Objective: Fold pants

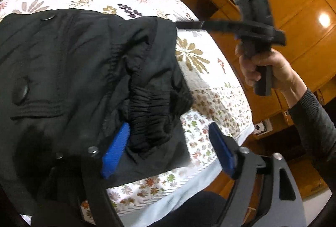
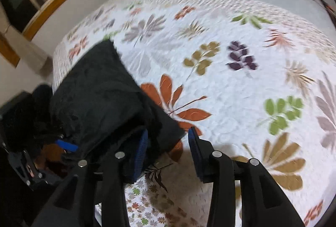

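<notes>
Black pants (image 1: 84, 84) lie bunched on the bed (image 1: 197, 88). Left gripper (image 1: 168, 149) gapes wide over them; right gripper (image 2: 168, 153) gapes too, fabric edge between its fingers. Blur hides contact.

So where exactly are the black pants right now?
The black pants lie bunched on the floral bedspread near the bed's edge; in the left wrist view they fill the left side, with the open left gripper above their gathered cuff.

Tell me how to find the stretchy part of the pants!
Start at the big bed with the flowery cover. The black pants lie heaped on it. Near the front blue pad sits the waistband: the only bunched, ribbed strip, while the cloth around it is smooth.
</notes>
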